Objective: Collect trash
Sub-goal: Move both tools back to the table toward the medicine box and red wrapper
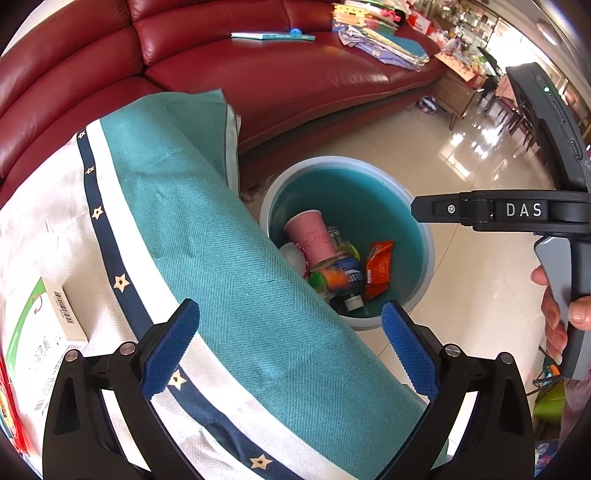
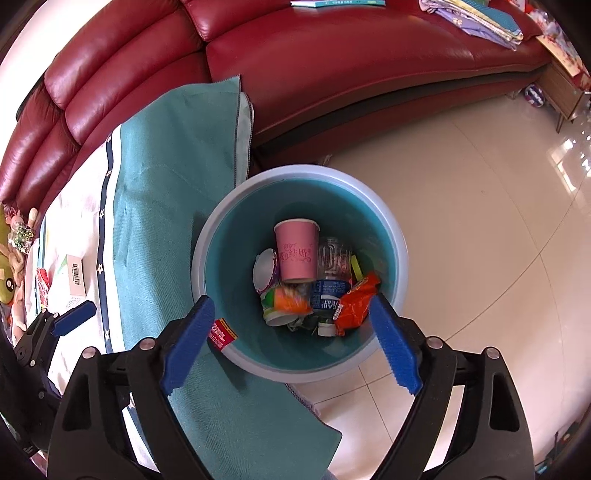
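A round teal bin stands on the floor beside the table; it also shows in the left wrist view. Inside lie a pink paper cup, a clear plastic bottle with a blue label, an orange snack wrapper and an orange-green wrapper. My right gripper is open and empty right above the bin. A small red wrapper lies beside its left finger at the bin's rim. My left gripper is open and empty over the teal tablecloth.
A white and green box lies on the table at the left. A red leather sofa runs behind the table and bin, with a book and folded cloths on it. Shiny tiled floor lies to the right.
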Demonstrator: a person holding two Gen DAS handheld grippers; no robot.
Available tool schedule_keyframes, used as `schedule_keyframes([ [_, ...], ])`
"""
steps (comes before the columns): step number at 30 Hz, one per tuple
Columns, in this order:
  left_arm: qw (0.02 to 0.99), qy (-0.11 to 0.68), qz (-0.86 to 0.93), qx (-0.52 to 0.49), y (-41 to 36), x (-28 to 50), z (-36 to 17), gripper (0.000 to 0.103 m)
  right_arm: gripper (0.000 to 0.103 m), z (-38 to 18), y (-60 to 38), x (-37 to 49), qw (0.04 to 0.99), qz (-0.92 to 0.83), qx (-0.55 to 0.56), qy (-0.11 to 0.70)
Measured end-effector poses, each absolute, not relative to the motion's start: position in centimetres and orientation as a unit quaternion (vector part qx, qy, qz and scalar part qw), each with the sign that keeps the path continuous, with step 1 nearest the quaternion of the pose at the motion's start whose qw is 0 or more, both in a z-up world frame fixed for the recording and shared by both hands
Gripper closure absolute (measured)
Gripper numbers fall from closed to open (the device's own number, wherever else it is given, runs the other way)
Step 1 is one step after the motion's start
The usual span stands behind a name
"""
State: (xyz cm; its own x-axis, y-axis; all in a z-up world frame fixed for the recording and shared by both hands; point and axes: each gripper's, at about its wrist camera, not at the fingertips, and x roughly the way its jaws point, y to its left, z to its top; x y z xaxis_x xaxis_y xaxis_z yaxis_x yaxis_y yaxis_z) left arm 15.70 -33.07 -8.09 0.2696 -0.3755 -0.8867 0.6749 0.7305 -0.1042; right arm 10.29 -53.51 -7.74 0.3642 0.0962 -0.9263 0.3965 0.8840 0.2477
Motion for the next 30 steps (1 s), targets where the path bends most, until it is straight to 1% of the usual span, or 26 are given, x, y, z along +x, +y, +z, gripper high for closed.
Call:
schedule_keyframes([
  [4,0.784,0.503,-0.335,0.142,-32.0,15.6,-8.0,0.004,0.017,-7.8,-52.9,10.3,0.786,-0.106,0.215,0.570],
  [18,0.800,0.497,-0.318,0.109,-26.4,15.1,-6.6,0.004,0.017,-6.1,-48.2,10.7,0.787,-0.095,0.189,0.579],
  [25,0.814,0.496,-0.288,0.095,-21.3,14.9,-6.3,0.004,0.017,-5.3,-43.2,12.0,0.791,-0.064,0.163,0.586],
  [30,0.824,0.500,-0.254,0.079,-16.3,15.3,-6.3,0.004,0.017,-5.1,-38.0,13.5,0.791,-0.030,0.137,0.595],
])
